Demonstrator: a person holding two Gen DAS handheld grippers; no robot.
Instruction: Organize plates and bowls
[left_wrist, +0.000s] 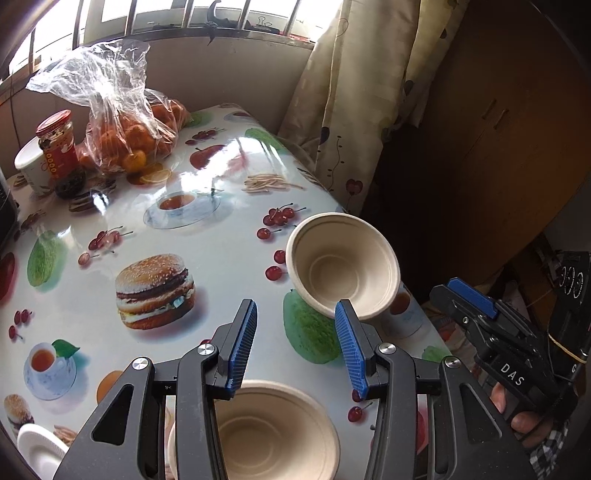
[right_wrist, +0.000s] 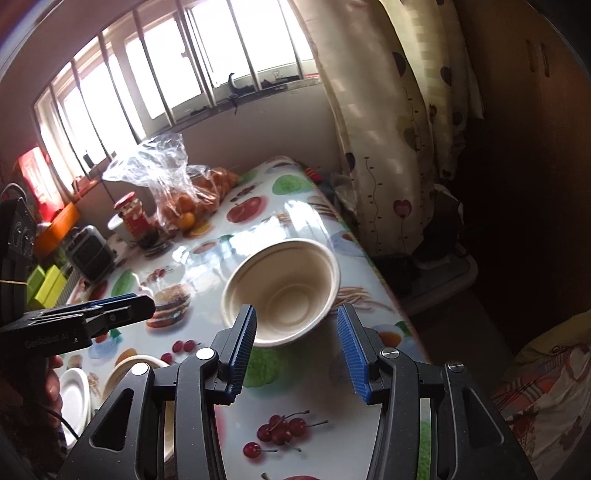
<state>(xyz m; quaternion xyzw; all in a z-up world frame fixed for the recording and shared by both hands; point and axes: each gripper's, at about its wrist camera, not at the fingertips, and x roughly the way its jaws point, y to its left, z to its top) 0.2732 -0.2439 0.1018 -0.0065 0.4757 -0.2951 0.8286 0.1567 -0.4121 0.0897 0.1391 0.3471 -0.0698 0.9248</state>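
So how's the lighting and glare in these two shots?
Left wrist view: window blown out, white glare on the tablecloth, right side dark. Right wrist view: window overexposed, glare beyond the bowl, fisheye bending the bars, dark corners.

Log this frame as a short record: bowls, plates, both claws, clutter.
setting: table with a food-print cover, by a window
far bowl: beige bowl lies tilted near the table's right edge, mouth toward the cameras
near bowl: second beige bowl upright, under the left claw
plate: white plate at the near left
left claw: left claw open, nothing between the pads
right claw: right claw open, empty, just before the tilted bowl
clutter: bag of oranges, red-lidded jar, white cup at the far left
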